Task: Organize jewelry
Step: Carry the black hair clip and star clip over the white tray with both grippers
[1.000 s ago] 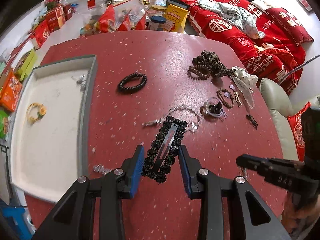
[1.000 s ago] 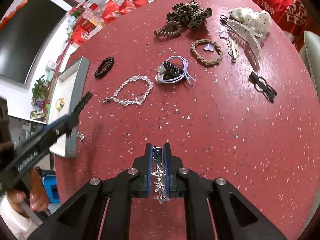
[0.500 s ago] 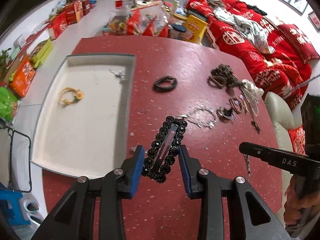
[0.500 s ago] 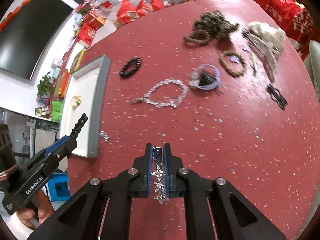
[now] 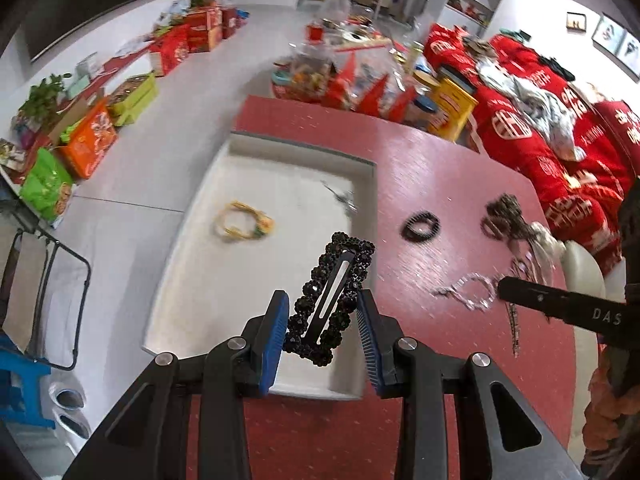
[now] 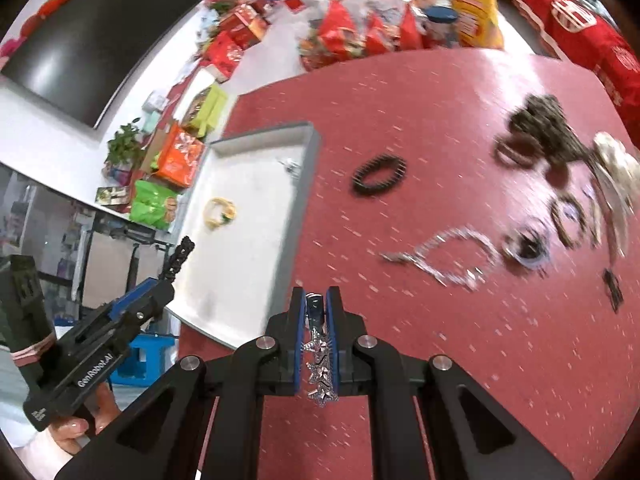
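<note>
My left gripper (image 5: pixel 323 322) is shut on a black beaded hair clip (image 5: pixel 330 296) and holds it above the near right part of the white tray (image 5: pixel 192 312). The tray holds a yellow hair tie (image 5: pixel 244 226) and a small silver piece (image 5: pixel 342 198). My right gripper (image 6: pixel 316 320) is shut on a silver star hair clip (image 6: pixel 319 364) above the red table, just right of the tray (image 6: pixel 298 200). The left gripper with the black clip (image 6: pixel 178 258) shows at the left of the right wrist view.
On the red table (image 5: pixel 440 168) lie a black coil hair tie (image 6: pixel 378 176), a silver chain bracelet (image 6: pixel 448 256), a leopard scrunchie (image 6: pixel 540 124), a brown braided ring (image 6: pixel 568 220) and a white claw clip (image 6: pixel 616 176). Red boxes and snack bags crowd the table's far edge.
Both grippers have risen and swung left toward the tray. The black clip has moved from over the table to over the tray's near right part. The star clip stays gripped.
</note>
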Demonstrator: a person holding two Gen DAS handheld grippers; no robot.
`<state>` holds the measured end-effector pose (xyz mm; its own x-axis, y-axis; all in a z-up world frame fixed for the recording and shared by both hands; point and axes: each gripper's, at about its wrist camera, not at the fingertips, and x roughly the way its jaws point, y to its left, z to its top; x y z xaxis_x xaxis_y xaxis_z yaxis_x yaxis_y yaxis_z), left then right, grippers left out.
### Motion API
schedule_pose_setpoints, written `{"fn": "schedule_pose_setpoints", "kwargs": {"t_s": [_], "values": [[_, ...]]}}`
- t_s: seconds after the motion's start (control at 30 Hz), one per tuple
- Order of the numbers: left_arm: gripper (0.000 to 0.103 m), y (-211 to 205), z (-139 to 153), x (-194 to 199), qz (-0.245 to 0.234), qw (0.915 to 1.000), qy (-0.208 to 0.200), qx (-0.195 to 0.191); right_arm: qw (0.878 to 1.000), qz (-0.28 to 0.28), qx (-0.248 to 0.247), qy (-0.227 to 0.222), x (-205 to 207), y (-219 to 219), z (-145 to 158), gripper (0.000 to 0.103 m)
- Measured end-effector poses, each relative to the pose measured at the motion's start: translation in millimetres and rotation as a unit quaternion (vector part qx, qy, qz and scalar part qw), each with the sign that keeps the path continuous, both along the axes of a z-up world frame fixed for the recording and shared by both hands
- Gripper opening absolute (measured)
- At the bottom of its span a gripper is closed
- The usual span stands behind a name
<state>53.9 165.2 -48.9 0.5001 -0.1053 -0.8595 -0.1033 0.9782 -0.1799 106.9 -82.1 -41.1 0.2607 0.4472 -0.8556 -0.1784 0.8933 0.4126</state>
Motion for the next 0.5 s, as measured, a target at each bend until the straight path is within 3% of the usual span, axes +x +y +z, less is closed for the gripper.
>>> {"fn": "schedule_pose_setpoints", "kwargs": {"t_s": [0.5], "values": [[0.037,62.0,-21.6,55.5,0.053,0.9982,-0.026,0.011,0.998,0.043,0.039,-0.022,89.2,94.6,5.8,0.011]]}}
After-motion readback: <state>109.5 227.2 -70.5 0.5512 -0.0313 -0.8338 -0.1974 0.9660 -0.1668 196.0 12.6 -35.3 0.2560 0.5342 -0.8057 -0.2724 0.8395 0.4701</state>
